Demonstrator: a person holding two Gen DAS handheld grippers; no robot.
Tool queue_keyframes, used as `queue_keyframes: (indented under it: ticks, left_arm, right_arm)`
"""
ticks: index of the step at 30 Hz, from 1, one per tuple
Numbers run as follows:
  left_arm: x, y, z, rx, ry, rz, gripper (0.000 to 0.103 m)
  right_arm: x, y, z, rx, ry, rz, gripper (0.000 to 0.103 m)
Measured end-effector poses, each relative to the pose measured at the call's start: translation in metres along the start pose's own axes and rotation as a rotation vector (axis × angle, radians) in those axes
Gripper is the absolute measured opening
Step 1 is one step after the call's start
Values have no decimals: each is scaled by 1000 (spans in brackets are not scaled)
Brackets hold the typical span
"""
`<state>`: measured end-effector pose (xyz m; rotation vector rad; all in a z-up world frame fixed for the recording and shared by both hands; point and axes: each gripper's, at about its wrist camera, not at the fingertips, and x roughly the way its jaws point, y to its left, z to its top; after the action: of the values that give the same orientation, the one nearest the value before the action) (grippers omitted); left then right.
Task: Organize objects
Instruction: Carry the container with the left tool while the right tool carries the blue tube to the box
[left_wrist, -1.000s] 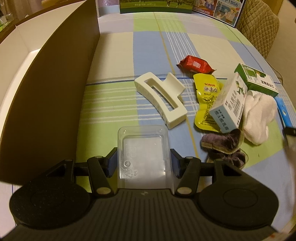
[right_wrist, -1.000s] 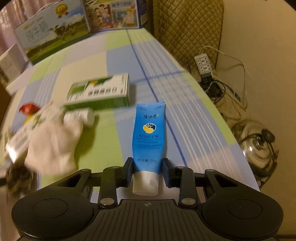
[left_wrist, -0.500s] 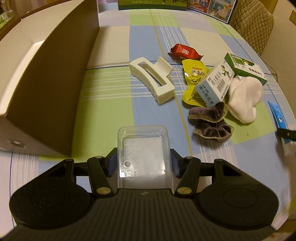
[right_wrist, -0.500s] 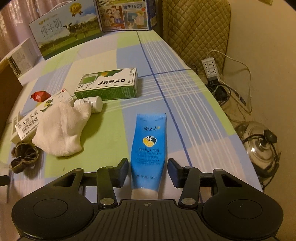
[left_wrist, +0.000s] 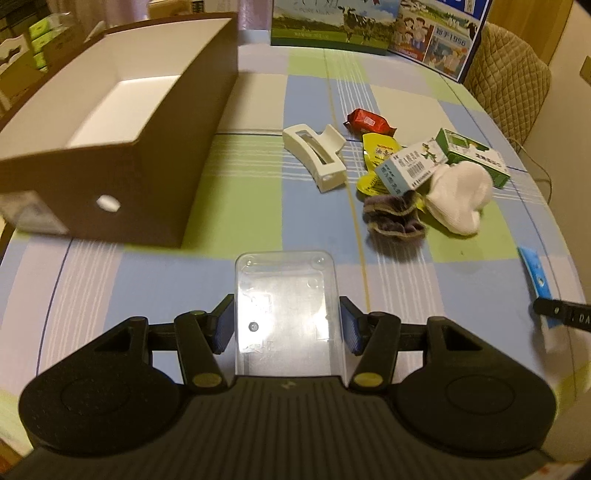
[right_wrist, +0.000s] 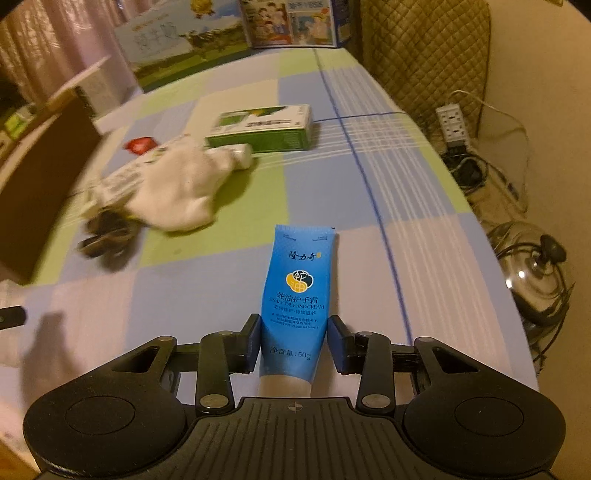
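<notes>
Two loads gripped. Left gripper (left_wrist: 287, 328): clamped on clear plastic case (left_wrist: 286, 295), over near part of checked cloth (left_wrist: 258, 177). Right gripper (right_wrist: 293, 339): jaws just closing on blue hand-cream tube (right_wrist: 299, 280), pads apparently touching both sides. Farther out: open brown box (left_wrist: 155, 147) far left; white hair clip (left_wrist: 317, 158) and white sock (left_wrist: 458, 192) far right.

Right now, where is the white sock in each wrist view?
Left wrist: white sock lies right of centre, beside the dark cloth.
Right wrist: white sock lies left of centre, blurred.
Shared landmark: the green box just beyond the sock in both views.
</notes>
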<state>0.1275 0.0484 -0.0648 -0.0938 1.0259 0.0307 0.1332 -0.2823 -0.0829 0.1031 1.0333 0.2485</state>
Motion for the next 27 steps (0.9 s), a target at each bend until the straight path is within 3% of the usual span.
queue_keyframes:
  ticks: [12, 19, 27]
  left_arm:
    - [-79, 9, -28, -79, -96, -12, 53]
    - [-100, 35, 1, -65, -181, -27, 53]
    - [-106, 107, 53, -65, -243, -16, 53]
  right_arm:
    - [-54, 70, -4, -73, -23, 284, 35]
    - [-57, 135, 21, -83, -68, 386, 35]
    - [-30, 243, 65, -106, -84, 488, 35]
